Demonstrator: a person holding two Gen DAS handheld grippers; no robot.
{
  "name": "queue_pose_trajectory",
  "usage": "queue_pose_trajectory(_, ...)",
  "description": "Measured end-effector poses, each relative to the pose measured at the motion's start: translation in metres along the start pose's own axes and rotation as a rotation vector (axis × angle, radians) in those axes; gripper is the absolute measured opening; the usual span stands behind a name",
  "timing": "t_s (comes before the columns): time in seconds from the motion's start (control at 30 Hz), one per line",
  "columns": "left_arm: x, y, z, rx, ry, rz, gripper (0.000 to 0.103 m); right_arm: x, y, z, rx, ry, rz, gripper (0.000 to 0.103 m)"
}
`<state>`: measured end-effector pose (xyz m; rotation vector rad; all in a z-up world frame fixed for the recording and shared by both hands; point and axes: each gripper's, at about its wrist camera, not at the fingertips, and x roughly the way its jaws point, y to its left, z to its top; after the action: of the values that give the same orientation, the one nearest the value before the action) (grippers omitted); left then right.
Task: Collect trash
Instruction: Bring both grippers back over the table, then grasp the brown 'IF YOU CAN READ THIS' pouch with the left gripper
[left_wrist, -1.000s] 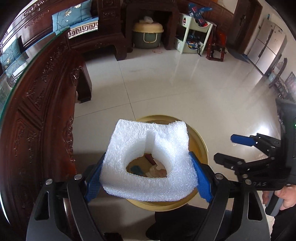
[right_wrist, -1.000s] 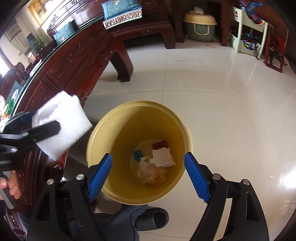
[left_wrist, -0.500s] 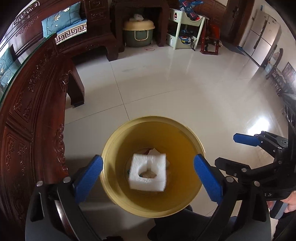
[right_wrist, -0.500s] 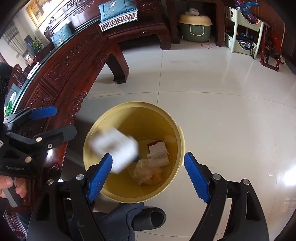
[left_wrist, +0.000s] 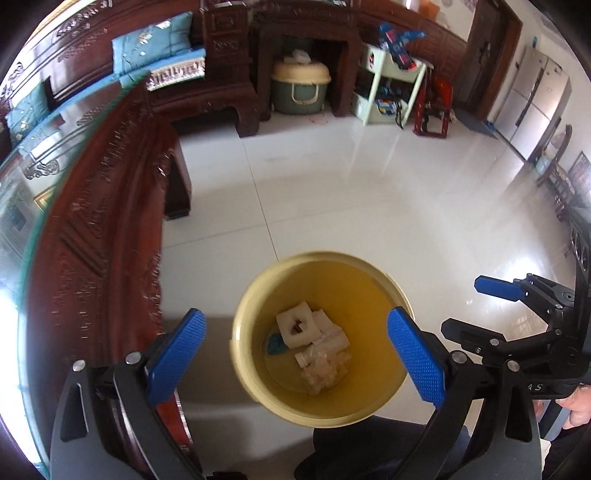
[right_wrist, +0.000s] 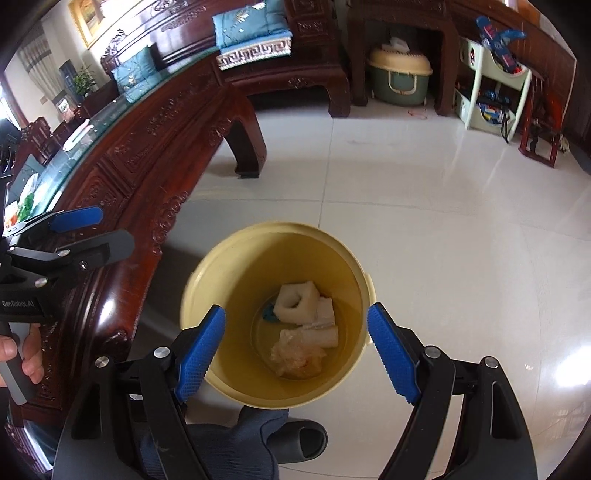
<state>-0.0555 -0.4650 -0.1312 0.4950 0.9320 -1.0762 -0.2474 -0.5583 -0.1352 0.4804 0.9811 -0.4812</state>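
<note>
With foam block (left_wrist: 298, 329) lying in bin (left_wrist: 255, 295) directly below and ahead of left gripper (left_wrist: 295, 356), both it and right gripper (right_wrist: 295, 349) gape empty; remaining trash unseen.

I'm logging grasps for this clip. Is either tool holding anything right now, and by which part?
Nothing is held. The left tool and right tool are both open and empty above the bin; the foam lies inside it.

Open bin (left_wrist: 392, 400) mouth; carved table (left_wrist: 103, 236) close left.
</note>
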Motion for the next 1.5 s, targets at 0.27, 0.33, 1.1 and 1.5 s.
queue_pose_trajectory(0.27, -0.099, 0.055, -0.017, -0.08, -0.163, 0.086, 0.099, -0.054, 0.069, 0.022, -0.087, -0.16, 0.046, 0.077)
queue_pose_trajectory(0.33, -0.129, 0.073, -0.028, -0.1, -0.217, 0.125, 0.099, -0.066, 0.094, 0.027, -0.131, -0.194, 0.083, 0.077)
queue_pose_trajectory(1.1, -0.305, 0.29, -0.205, -0.505, -0.39, 0.588, 0.099, -0.079, 0.395, 0.023, -0.489, -0.259, 0.441, 0.09)
queue_pose_trajectory(1.5, -0.27, 0.346, -0.221, -0.595, -0.279, 0.549, 0.099, -0.057, 0.425, 0.017, -0.52, -0.205, 0.448, 0.092)
